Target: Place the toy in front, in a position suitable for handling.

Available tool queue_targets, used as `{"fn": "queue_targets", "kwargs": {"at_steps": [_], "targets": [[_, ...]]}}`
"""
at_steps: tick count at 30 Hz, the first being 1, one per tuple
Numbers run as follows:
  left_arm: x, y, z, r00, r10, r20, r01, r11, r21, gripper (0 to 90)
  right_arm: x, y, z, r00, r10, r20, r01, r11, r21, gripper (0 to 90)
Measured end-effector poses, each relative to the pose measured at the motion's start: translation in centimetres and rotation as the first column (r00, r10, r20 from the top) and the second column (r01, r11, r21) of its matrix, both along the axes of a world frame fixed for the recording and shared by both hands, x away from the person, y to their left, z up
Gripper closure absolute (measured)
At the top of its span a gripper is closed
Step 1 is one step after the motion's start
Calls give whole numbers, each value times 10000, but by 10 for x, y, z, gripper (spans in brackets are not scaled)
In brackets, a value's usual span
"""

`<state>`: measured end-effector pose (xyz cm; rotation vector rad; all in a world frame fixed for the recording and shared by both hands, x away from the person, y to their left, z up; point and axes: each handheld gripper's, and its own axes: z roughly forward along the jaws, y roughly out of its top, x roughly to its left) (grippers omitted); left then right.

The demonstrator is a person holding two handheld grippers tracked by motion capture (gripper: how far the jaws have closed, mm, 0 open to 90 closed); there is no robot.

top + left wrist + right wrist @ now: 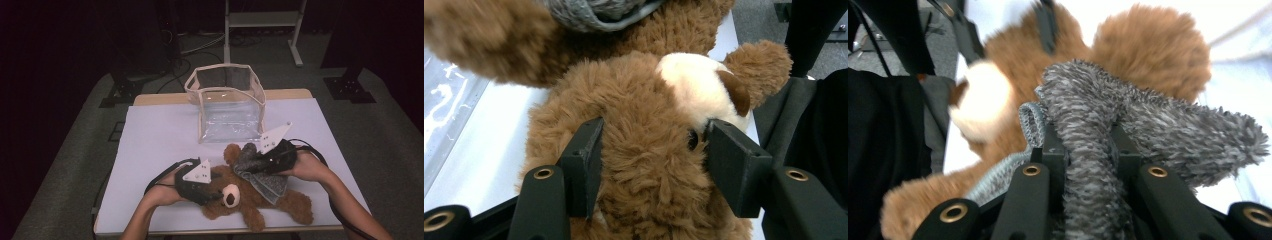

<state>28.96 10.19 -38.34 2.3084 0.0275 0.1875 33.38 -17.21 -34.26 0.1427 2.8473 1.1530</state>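
A brown teddy bear (250, 205) lies on its back on the white table (155, 135), close to the front edge. A grey knitted garment (267, 184) is draped across its chest. My left gripper (214, 194) is at the bear's head; in the left gripper view its jaws (651, 160) press into the fur of the bear's head (644, 100) on both sides, beside the cream muzzle. My right gripper (253, 162) is shut on a bunched fold of the grey garment (1083, 100), pinched between its fingers (1088, 145), with the bear (1148, 50) behind.
A clear plastic pouch (225, 107) with beige trim stands open-topped at the table's far middle. A metal stand (262, 25) and cables lie on the floor beyond. The person's dark clothing (819, 140) is close to the front edge.
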Motion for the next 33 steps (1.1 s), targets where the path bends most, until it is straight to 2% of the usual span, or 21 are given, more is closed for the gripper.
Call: {"fn": "queue_targets", "kwargs": {"at_steps": [2,5,8,10,12,16,20,22,23,28,30,33], "targets": [[0,0,0,10000,10,-7,-10,10000,-12,420,5,-14,-5,9994,-315,-160,316,9995,19,746],[0,-1,0,10000,17,-14,-17,10000,-2,420,5,-26,-4,9983,-512,-293,523,9979,374,746],[0,-2,0,10000,37,-33,-37,10000,-5,420,1,-24,5,9989,-440,-168,450,9968,667,745],[-1,-2,0,10000,35,-17,-35,10000,5,420,2,-16,14,9993,-361,40,355,9942,1012,745],[-1,-1,1,10000,-29,25,29,10000,67,420,5,-10,19,9994,-327,142,309,9932,1119,745],[0,0,0,10000,-46,25,46,10000,54,420,12,-2,13,9996,-290,1,288,9963,804,745],[0,-1,0,10000,-42,-4,42,10000,-13,420,12,-13,-6,9979,-568,-311,572,9983,113,745],[0,-1,0,10000,-77,20,77,10000,55,419,12,-18,-7,9968,-633,-484,654,9969,443,745],[0,-1,0,10000,-70,14,70,10000,59,419,11,-18,-6,9973,-615,-408,634,9970,452,745],[-1,-2,0,10000,-16,-9,16,10000,19,418,3,0,11,10000,-61,-76,67,9967,807,744],[-1,-1,0,10000,-9,-3,9,10000,9,418,1,6,13,10000,36,-10,-35,9977,683,743],[0,-1,0,10000,12,7,-12,10000,-28,418,3,1,4,9998,-188,-45,189,9997,143,743]]}}
